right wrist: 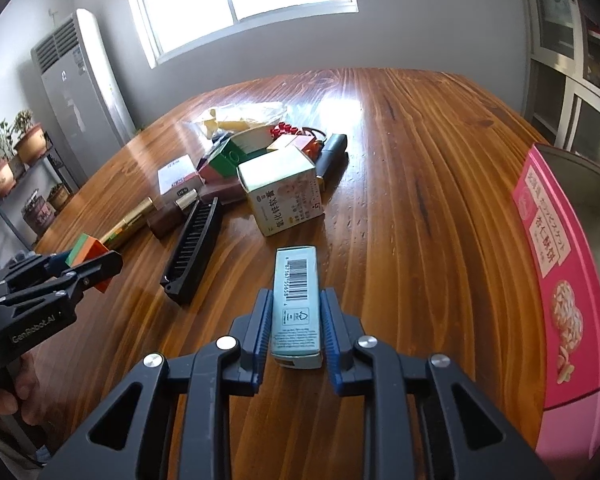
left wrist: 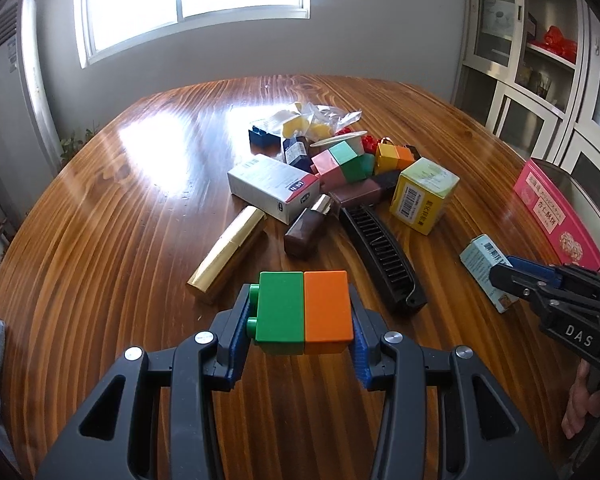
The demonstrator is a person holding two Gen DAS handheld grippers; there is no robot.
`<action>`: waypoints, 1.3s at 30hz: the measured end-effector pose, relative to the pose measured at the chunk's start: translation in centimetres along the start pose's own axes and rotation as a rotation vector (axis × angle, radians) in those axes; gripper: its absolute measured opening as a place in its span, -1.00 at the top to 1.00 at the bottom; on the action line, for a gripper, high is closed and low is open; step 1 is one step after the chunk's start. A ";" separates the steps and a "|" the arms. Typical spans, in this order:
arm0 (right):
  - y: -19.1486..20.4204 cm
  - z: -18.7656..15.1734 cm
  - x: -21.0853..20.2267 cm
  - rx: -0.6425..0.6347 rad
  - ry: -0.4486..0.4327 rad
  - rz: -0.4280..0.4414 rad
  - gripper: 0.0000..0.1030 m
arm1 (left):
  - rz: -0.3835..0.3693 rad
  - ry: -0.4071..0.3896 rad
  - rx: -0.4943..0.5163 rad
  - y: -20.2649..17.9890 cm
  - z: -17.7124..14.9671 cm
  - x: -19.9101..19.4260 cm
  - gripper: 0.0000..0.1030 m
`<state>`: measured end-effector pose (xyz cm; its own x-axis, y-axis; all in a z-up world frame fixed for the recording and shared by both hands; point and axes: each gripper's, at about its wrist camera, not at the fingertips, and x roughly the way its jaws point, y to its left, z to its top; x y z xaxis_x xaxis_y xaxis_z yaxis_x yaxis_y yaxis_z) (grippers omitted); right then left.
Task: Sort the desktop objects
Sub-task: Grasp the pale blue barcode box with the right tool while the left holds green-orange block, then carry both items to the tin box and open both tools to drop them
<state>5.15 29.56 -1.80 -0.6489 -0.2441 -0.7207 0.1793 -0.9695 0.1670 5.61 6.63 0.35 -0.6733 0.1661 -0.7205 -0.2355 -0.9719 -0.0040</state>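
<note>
Left wrist view: the left gripper is holding a green-and-orange toy brick pair crosswise between its blue pads, jaws partly closed and pressing on the brick's two ends, with the green half's studs poking out on the left. The brick is sitting clear of the wooden table, and the heap of unsorted things is lying straight ahead on the far side: a gold tube, a dark brown lipstick case, a black comb, a white medicine box and a yellow carton. To the right, the right gripper is closing over a pale blue carton, and the pink biscuit box is standing further right, partly cut off by the frame edge. I cannot make out what is inside it.

Right wrist view: the right gripper is clamping the pale blue carton by its long sides, jaws nearly closed, so the carton's long axis is running straight away from the tongs. It appears to be lying on the table; whether it is lifted I cannot tell. The pink biscuit box is lying close on the right, nearer this hand than the left one, so I judge it the likely destination. The left gripper is showing at the left edge with its brick half hidden behind the fingers.
</note>
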 end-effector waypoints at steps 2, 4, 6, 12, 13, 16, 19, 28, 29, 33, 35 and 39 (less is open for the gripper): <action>0.2 0.1 0.5 -0.003 0.019 -0.014 0.44 | -0.001 -0.001 0.001 0.0 0.0 -0.1 0.12; 0.2 0.2 1.3 0.000 0.050 -0.023 0.43 | -0.001 -0.003 0.000 -0.1 0.0 0.0 0.12; 0.3 0.3 1.5 -0.008 0.050 -0.027 0.43 | 0.001 -0.003 -0.003 -0.4 0.0 0.1 0.12; 0.9 0.3 1.4 -0.034 0.047 -0.041 0.46 | -0.004 -0.003 -0.007 -0.8 0.2 0.3 0.12; 0.8 0.2 1.3 -0.023 0.041 -0.030 0.48 | -0.005 -0.006 -0.006 -0.9 0.3 0.2 0.12; 0.1 0.0 0.1 0.015 -0.004 0.018 0.49 | -0.012 -0.026 0.012 -1.7 1.1 -0.3 0.12; -0.6 0.1 -1.9 0.047 -0.069 0.047 0.49 | -0.022 -0.055 0.047 -3.0 2.0 -0.9 0.12; -6.0 -1.0 -9.5 0.174 -0.277 -0.039 0.49 | -0.121 -0.081 0.194 -10.3 4.2 -1.5 0.12; -6.8 -1.3 -10.5 0.189 -0.300 -0.064 0.49 | -0.131 -0.080 0.205 -10.9 4.4 -1.5 0.12; -9.6 -2.0 -13.3 0.239 -0.368 -0.141 0.49 | -0.183 -0.094 0.279 -15.1 5.3 -1.7 0.12; -11.1 -2.5 -14.3 0.263 -0.393 -0.184 0.49 | -0.214 -0.107 0.316 -17.3 5.7 -2.0 0.12; -14.0 -3.7 -15.7 0.320 -0.415 -0.240 0.49 | -0.279 -0.089 0.359 -20.8 6.0 -1.6 0.12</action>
<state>15.54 47.04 4.71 -0.8912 0.0581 -0.4499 -0.1995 -0.9409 0.2737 7.39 27.60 5.76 -0.6031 0.4421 -0.6639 -0.6337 -0.7710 0.0622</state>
